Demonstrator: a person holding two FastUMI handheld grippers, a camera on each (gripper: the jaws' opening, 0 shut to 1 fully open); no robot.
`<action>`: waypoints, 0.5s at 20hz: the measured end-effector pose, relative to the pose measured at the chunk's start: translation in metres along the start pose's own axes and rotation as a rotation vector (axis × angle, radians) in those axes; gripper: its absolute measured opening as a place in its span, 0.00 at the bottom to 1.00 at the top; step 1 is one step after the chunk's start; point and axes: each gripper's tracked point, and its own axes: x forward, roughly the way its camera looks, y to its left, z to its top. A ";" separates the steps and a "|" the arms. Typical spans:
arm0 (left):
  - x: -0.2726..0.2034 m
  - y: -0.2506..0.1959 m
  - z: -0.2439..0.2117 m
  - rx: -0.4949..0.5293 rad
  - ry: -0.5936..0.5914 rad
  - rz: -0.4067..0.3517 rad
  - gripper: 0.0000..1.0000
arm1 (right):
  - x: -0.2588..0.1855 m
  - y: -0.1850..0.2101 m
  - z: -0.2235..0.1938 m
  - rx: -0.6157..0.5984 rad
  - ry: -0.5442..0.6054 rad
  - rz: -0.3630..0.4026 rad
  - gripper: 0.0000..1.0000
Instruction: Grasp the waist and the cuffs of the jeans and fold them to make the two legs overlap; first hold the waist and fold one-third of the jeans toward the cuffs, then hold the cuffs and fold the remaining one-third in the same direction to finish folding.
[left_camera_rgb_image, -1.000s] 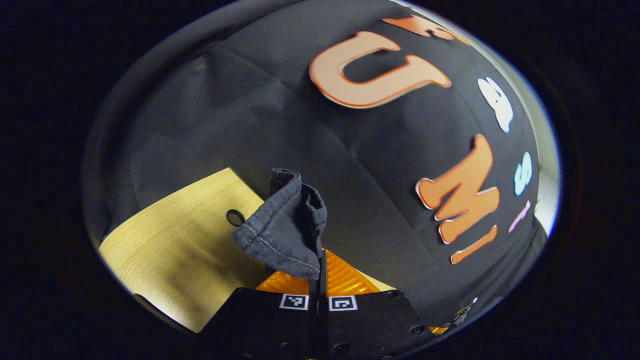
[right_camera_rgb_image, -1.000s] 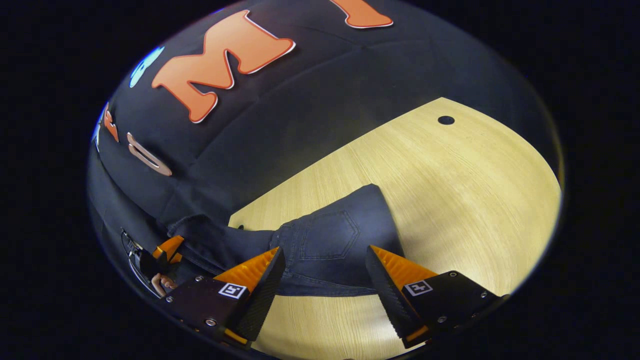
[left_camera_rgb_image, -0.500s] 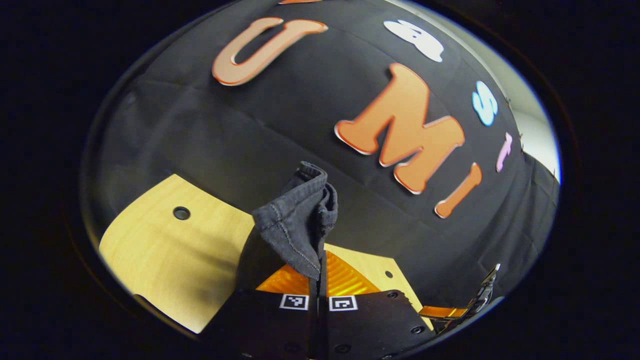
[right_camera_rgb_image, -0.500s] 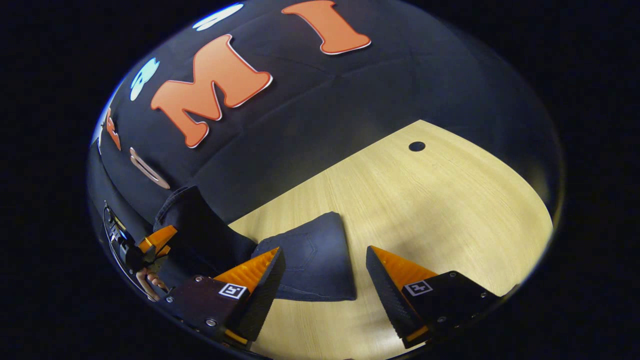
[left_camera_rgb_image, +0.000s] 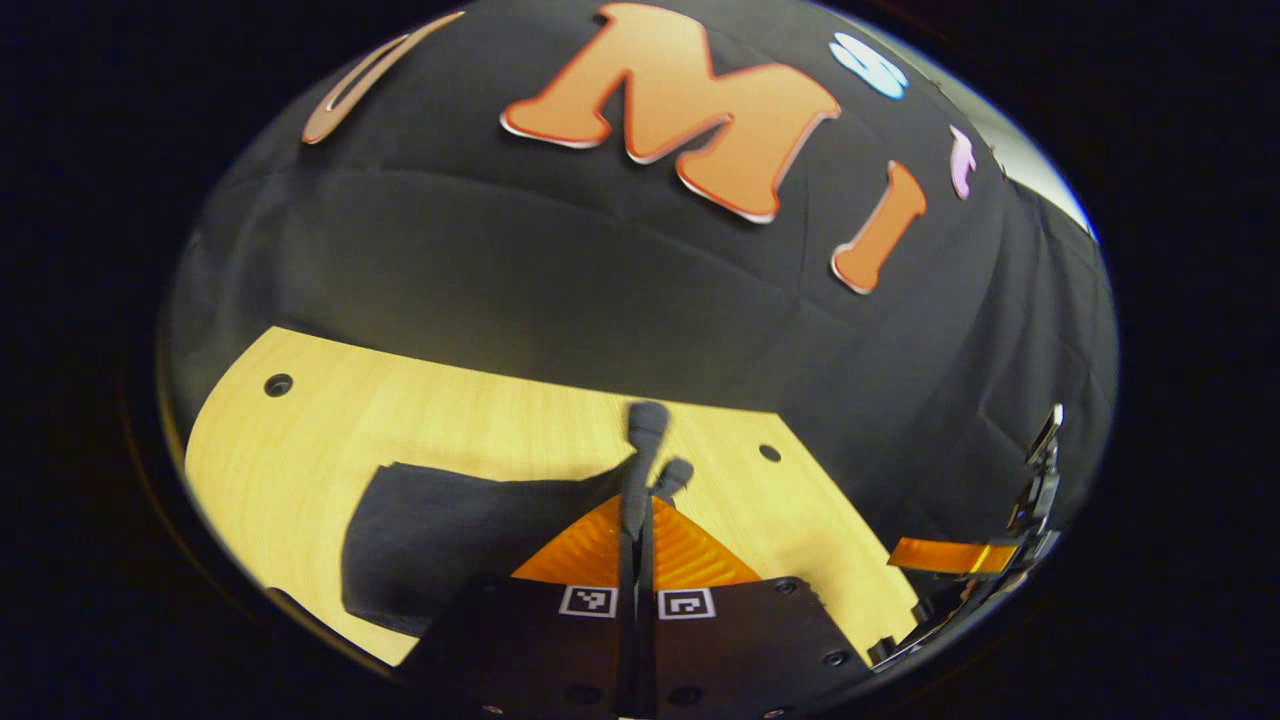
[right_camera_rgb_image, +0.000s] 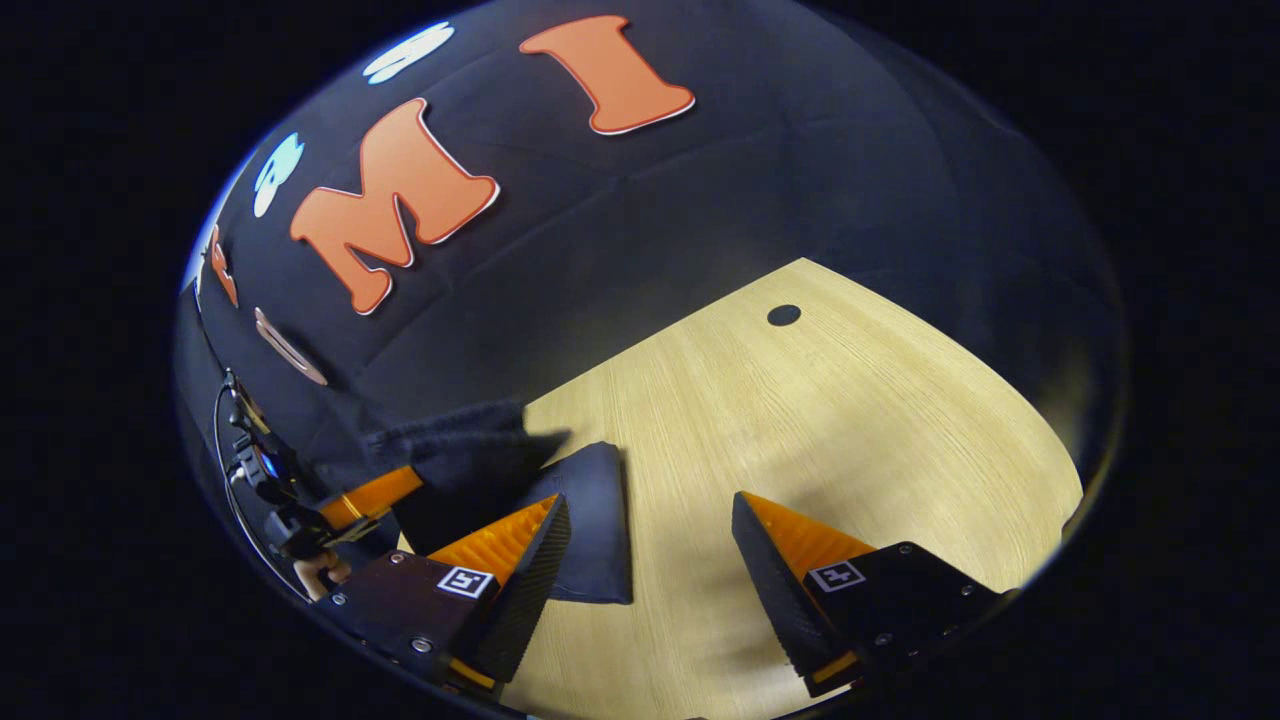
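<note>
Where the left tool (left_camera_rgb_image: 637, 520) ends in the left gripper view, we see its fingers pressed together on a thin edge of the jeans (left_camera_rgb_image: 450, 530), which sticks up past the tips as two small dark knobs. Whether that edge is cuff or waist we cannot tell, since the cloth is edge-on there. From the pinch the dark denim runs leftward over the wooden table (left_camera_rgb_image: 330, 410) as a flat slab, its near part cut off behind the tool's body. In the right gripper view, the right tool (right_camera_rgb_image: 650, 540) stands wide open, holding nothing, above bare wood. Its left finger covers part of the folded jeans (right_camera_rgb_image: 595, 520), which lie flat on the table (right_camera_rgb_image: 800, 420) with their long edge running away from the camera. Further left, a lifted flap of denim leads toward the other tool (right_camera_rgb_image: 370, 495), where the grip itself is too dark to make out.
</note>
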 end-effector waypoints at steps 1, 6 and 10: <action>0.010 -0.006 -0.015 0.041 0.025 0.009 0.01 | 0.000 -0.005 -0.002 -0.002 0.005 -0.002 0.99; 0.034 -0.020 -0.079 0.223 0.175 0.077 0.01 | -0.002 -0.019 -0.011 -0.017 0.033 -0.005 0.99; 0.030 -0.034 -0.120 0.182 0.283 0.017 0.12 | -0.003 -0.024 -0.013 -0.035 0.038 -0.015 0.99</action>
